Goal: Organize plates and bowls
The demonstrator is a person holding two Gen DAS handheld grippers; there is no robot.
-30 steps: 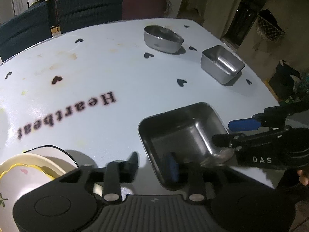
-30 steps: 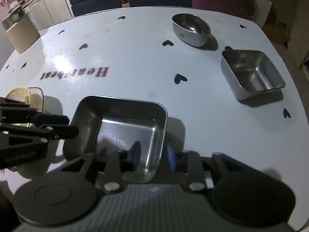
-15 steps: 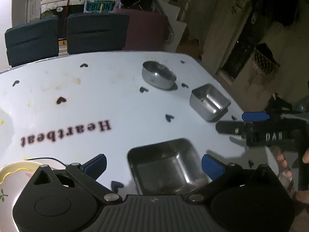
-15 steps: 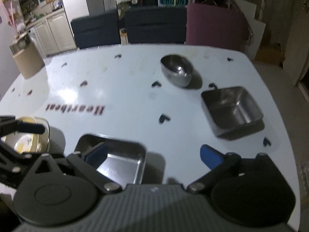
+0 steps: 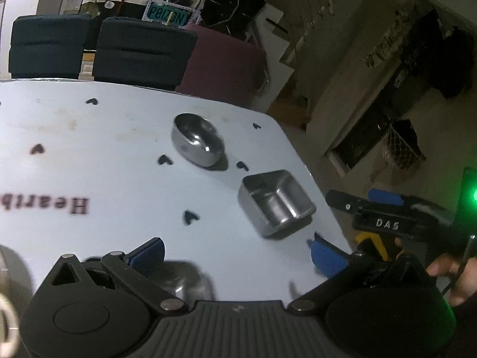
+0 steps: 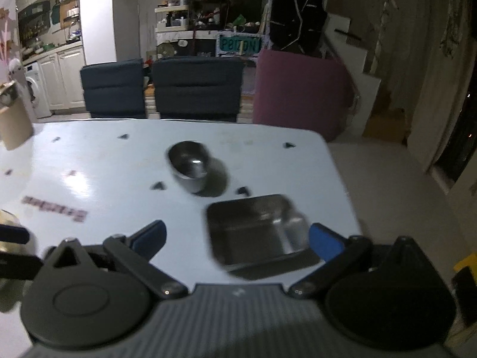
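My left gripper (image 5: 237, 255) hangs open and empty above the pale blue table (image 5: 119, 164). The large square steel tray (image 5: 182, 277) lies just under its left finger, mostly hidden by the gripper body. Further off stand a small square steel tray (image 5: 275, 203) and a round steel bowl (image 5: 196, 143). My right gripper (image 6: 237, 237) is open and empty too, raised in front of the small square tray (image 6: 253, 226), with the round bowl (image 6: 189, 161) behind it. In the left wrist view the right gripper (image 5: 357, 201) floats off the table's right edge.
A blurred stack of plates (image 5: 6, 283) sits at the near left. A tan container (image 6: 15, 125) stands at the table's far left corner. Dark chairs (image 6: 196, 86) and a maroon seat (image 6: 298, 95) line the far edge. The left gripper (image 6: 18, 249) shows at the picture's left edge.
Both grippers let go of the large steel tray's rim, opened wide and rose back from it. The tray stays on the table. The views now tilt up toward the room.
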